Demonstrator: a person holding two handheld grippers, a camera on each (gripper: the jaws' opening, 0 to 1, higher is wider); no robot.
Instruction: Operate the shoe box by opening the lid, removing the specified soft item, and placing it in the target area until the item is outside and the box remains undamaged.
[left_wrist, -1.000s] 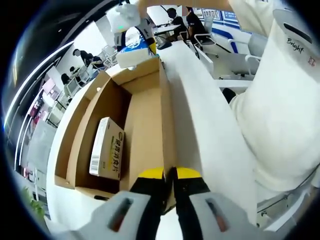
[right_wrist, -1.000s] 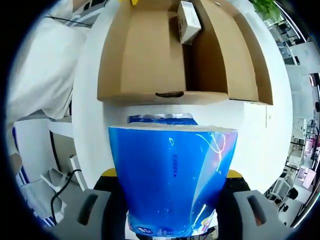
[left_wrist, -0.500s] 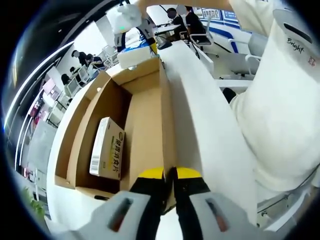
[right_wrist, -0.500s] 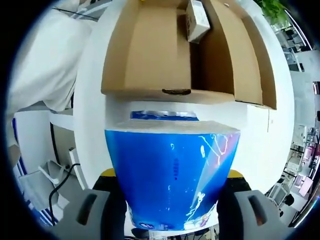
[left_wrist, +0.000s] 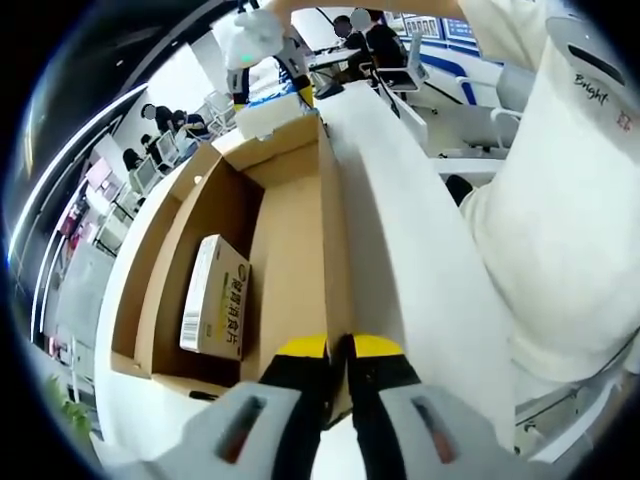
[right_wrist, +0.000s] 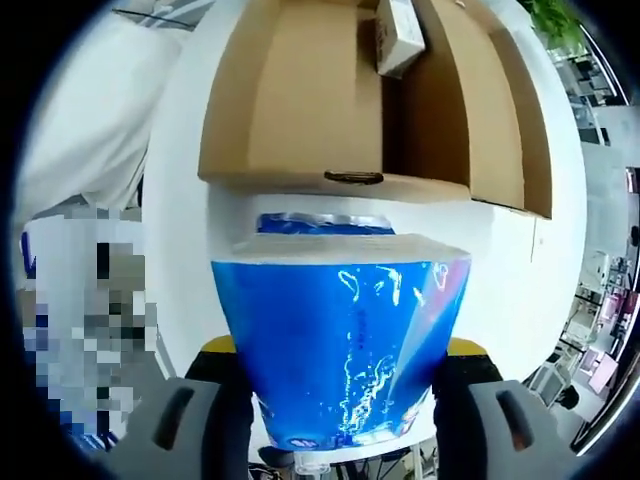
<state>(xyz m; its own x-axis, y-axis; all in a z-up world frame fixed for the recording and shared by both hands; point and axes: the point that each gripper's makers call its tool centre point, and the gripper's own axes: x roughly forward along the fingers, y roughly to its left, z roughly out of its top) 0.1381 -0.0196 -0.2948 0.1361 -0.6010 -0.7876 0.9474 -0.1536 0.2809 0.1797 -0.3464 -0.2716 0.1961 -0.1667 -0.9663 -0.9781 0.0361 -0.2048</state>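
in the right gripper view the right gripper (right_wrist: 345, 385) has its fingers spread wide around a blue plastic-wrapped soft pack (right_wrist: 342, 345), held outside the shoe box (right_wrist: 300, 100) just in front of the box's near edge, over the white tabletop (right_wrist: 520, 260), which shows open strips to either side. in the left gripper view the left gripper (left_wrist: 340, 350) has its yellow-tipped fingers (left_wrist: 303, 348) nearly together, pinching the box's raised side wall at its near edge. a small carton (left_wrist: 213, 297) lies on the box floor against the opposite wall. a person's white sleeve (left_wrist: 560, 200) fills the right.
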